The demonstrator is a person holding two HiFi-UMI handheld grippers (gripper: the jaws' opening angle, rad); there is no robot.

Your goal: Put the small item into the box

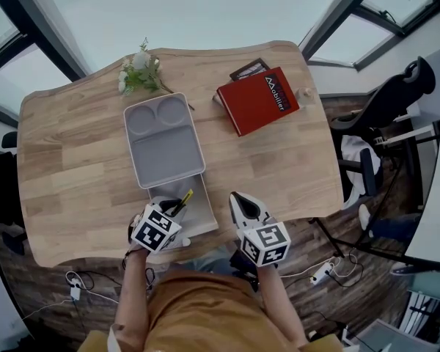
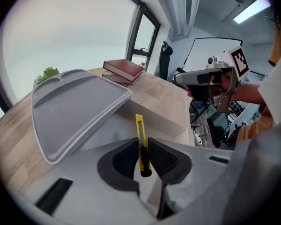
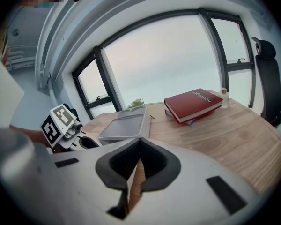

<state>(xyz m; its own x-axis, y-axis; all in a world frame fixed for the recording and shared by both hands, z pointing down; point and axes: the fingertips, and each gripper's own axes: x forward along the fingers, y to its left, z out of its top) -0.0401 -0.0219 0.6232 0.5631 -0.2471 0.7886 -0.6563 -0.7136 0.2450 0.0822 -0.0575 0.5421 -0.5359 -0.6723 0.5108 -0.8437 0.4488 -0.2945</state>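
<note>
A yellow utility knife (image 2: pixel 140 142) is pinched between the pads of my left gripper (image 2: pixel 143 162), its blade end pointing forward over the open grey box (image 2: pixel 165 120). The head view shows this gripper (image 1: pixel 177 205) with the knife (image 1: pixel 185 196) above the box (image 1: pixel 198 215) at the table's near edge. The box's grey lid (image 1: pixel 163 139) lies flat beyond it, overlapping the box's far side. My right gripper (image 1: pixel 238 200) hovers just right of the box, jaws shut with nothing between them (image 3: pixel 139 157).
A red book (image 1: pixel 258 100) lies on a darker one at the back right, with a small bottle (image 1: pixel 305 92) beside it. A sprig of flowers (image 1: pixel 139 72) sits behind the lid. An office chair (image 1: pixel 396 94) stands off the wooden table's (image 1: pixel 73 167) right side.
</note>
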